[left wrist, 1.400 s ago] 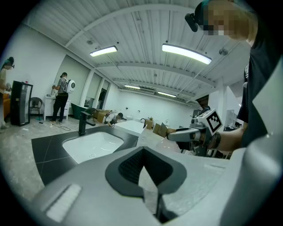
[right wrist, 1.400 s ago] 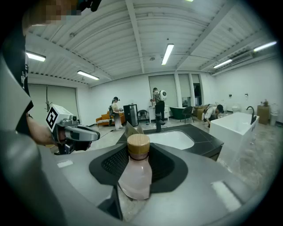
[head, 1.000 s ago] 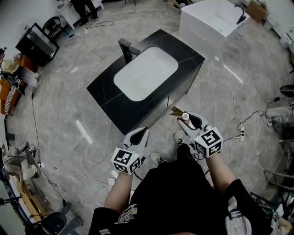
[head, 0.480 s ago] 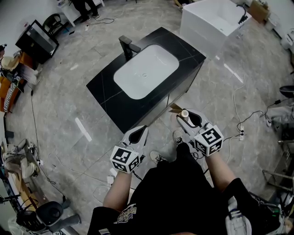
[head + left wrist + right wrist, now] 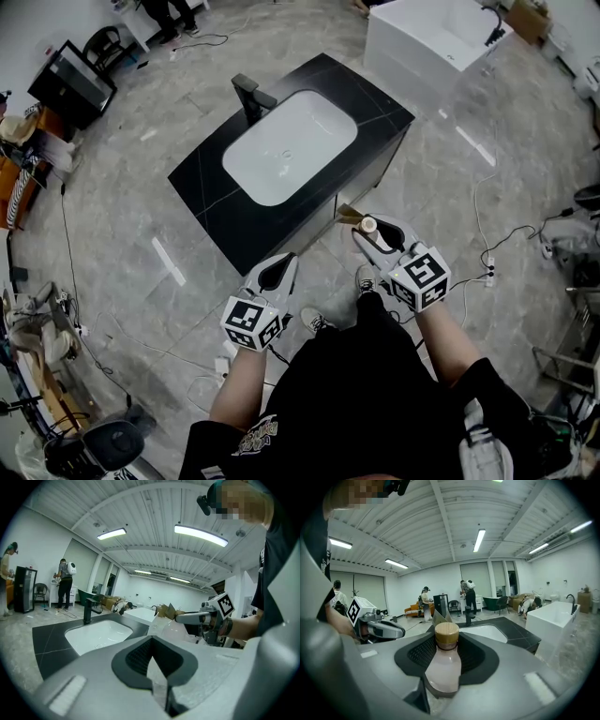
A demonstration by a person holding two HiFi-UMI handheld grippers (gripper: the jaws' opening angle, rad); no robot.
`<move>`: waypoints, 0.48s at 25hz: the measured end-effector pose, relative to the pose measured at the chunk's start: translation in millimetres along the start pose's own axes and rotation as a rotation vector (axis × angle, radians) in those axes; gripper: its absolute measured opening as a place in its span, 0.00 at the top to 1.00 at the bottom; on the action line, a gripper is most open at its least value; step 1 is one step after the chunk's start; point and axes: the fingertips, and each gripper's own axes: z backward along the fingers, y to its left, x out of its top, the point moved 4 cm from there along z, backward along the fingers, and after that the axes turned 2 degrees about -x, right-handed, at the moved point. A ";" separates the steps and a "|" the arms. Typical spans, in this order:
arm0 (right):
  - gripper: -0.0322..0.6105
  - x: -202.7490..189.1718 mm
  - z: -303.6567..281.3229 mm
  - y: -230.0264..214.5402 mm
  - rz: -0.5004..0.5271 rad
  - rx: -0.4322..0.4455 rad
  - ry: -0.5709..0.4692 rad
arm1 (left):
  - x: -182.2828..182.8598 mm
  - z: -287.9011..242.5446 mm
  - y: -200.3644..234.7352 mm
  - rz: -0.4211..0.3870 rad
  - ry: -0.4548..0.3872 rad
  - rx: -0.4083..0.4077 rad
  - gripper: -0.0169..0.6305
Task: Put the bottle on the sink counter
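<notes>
Head view: right gripper [image 5: 370, 236] clamps the bottle [image 5: 368, 225].

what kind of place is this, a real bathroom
Probably a showroom or test hall, not a home bathroom: the black stone-look sink counter stands alone on an open grey tiled floor, with a free-standing white rectangular bathtub beyond.

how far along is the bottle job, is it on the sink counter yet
Not yet. Done: the right gripper is shut on the bottle. In hand: it hangs over the floor, short of the near edge of the sink counter. Left: carry it over the black top and set it down beside the white basin. The left gripper is shut, empty.
</notes>
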 end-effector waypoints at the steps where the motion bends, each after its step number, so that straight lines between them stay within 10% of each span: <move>1: 0.69 1.7 -0.8 -4.5 0.004 0.005 -0.001 | 1.0 -4.8 -1.1 0.000 0.000 0.003 0.97; 12: 0.69 10.4 -5.6 -51.1 0.016 0.061 0.002 | 15.8 -54.7 -12.4 0.005 -0.002 0.030 0.97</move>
